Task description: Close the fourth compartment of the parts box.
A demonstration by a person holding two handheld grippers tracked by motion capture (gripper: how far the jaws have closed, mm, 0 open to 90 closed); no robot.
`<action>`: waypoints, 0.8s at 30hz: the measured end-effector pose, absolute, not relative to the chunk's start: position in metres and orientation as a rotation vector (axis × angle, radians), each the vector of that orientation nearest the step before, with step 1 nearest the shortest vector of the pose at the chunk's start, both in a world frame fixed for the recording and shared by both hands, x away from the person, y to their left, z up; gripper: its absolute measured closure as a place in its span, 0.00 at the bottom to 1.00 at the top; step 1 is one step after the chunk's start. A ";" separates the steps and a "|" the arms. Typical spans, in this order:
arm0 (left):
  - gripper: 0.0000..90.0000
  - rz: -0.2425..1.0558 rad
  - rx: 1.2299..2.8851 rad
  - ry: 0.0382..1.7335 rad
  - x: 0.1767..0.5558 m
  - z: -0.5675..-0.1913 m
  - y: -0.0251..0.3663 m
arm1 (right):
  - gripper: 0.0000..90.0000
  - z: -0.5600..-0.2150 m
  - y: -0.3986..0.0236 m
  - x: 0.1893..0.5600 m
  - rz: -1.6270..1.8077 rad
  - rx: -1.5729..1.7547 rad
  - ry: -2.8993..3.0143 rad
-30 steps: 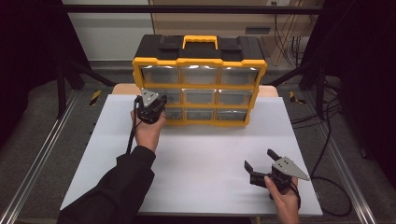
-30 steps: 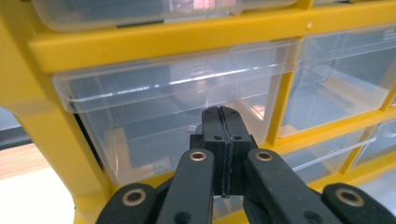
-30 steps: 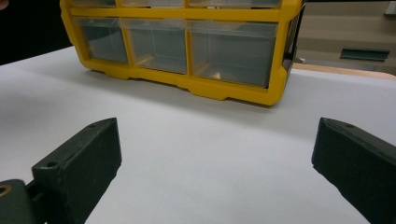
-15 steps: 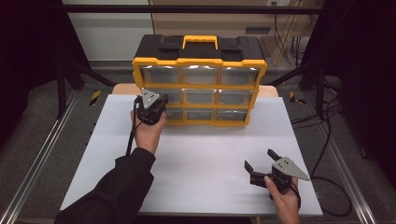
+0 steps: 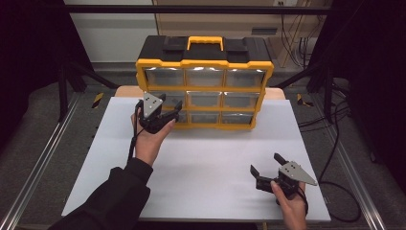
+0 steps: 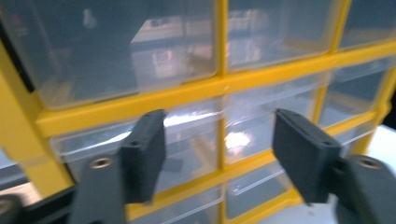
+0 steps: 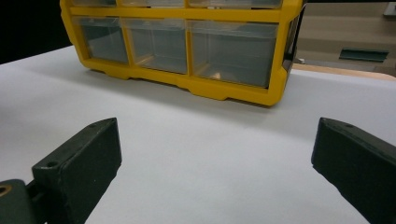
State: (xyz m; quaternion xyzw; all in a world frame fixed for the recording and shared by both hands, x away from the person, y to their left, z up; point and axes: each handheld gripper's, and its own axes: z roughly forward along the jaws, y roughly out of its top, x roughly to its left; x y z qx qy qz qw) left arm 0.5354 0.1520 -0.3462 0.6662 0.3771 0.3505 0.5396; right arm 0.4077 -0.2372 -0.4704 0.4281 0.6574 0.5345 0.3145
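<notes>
White tabletop [image 5: 201,163] puts the yellow-framed organiser of clear plastic drawers [image 5: 205,91] right before your left gripper [image 5: 165,112] (jaws just opened, nothing between them), while your right gripper [image 5: 268,165] gapes empty well off.

The drawer cabinet [image 5: 205,81] stands at the surface's [image 5: 201,163] far edge. The left claw [image 5: 168,109] is at its lower-left drawers. The right claw [image 5: 266,166] sits near-right, well apart.

High view above, facing forward and down; both gripper views low, sharing the yellow drawer cabinet [image 5: 205,86], left nearest.
</notes>
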 end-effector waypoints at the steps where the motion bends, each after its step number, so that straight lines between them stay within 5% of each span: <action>1: 0.32 0.829 1.576 0.890 0.534 -0.345 0.152 | 0.02 -0.470 -0.237 0.408 1.409 1.129 1.732; 11: 0.08 0.815 1.550 0.868 0.531 -0.334 0.156 | 0.02 -0.471 -0.237 0.408 1.409 1.128 1.734; 24: 0.04 0.846 1.546 0.852 0.528 -0.318 0.167 | 0.02 -0.470 -0.237 0.407 1.408 1.125 1.738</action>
